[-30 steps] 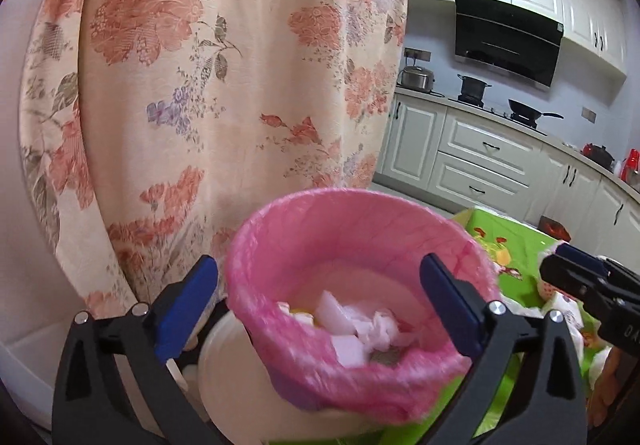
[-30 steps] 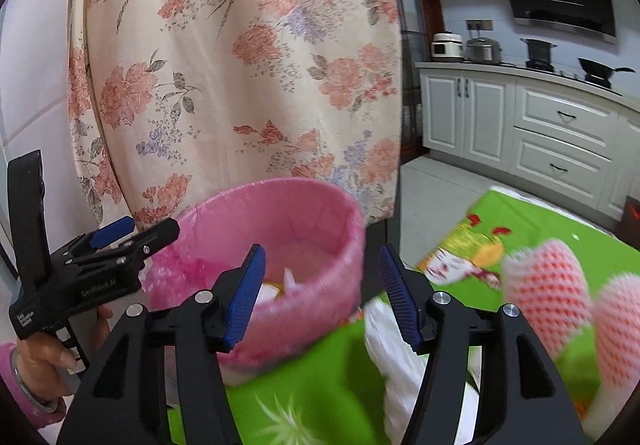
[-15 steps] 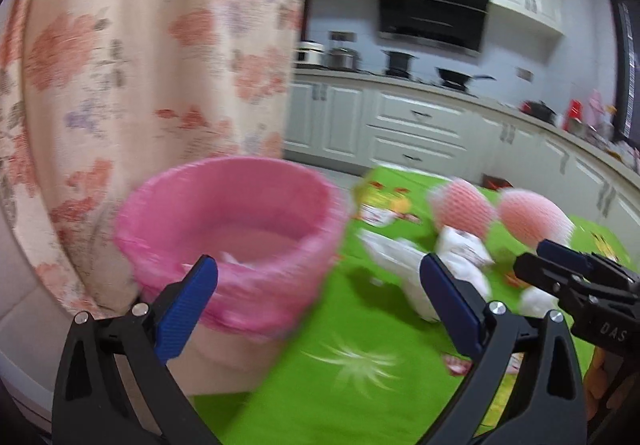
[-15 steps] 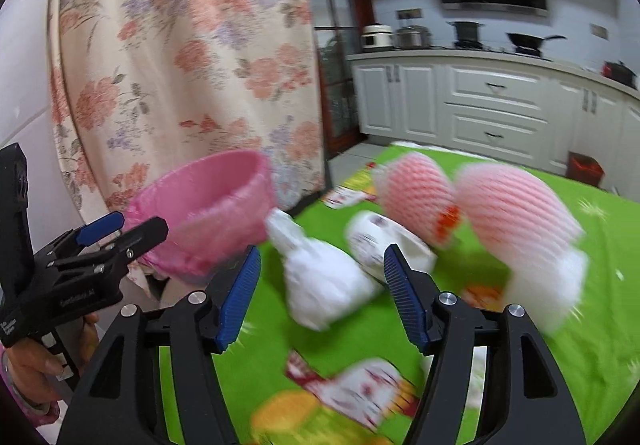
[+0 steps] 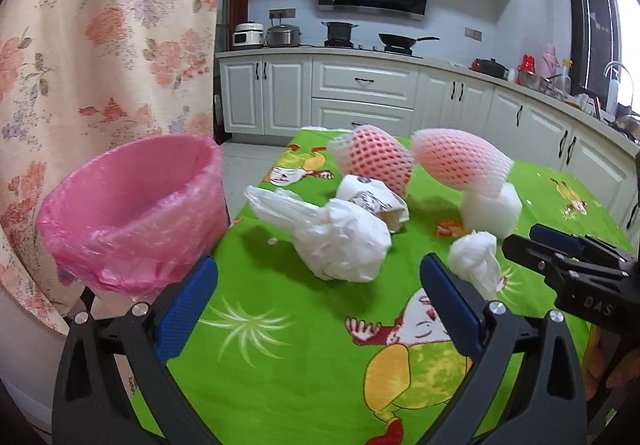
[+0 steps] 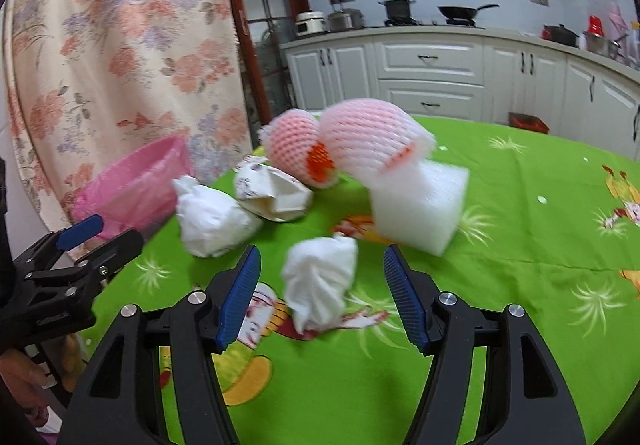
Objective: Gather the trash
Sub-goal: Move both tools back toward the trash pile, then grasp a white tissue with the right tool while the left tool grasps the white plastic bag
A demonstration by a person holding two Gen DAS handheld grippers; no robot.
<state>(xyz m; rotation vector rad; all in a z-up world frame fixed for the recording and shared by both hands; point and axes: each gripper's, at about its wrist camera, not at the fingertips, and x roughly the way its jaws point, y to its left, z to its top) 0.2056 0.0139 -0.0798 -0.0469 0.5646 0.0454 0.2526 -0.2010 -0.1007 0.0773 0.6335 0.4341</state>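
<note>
Both my grippers swung from the pink bin (image 5: 132, 213) to the table | right gripper (image 6: 322, 285) wide open around crumpled white tissue (image 6: 320, 281), not squeezing | left gripper (image 5: 318, 309) wide open, empty

Left gripper (image 5: 318, 299) and right gripper (image 6: 322, 289) both angle downward, jaws spread, holding nothing.

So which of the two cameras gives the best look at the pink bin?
The left wrist view: the pink bin is large there, with its rim and part of its inside visible. In the right wrist view, it sits small at the left, partly behind the left gripper.
</note>
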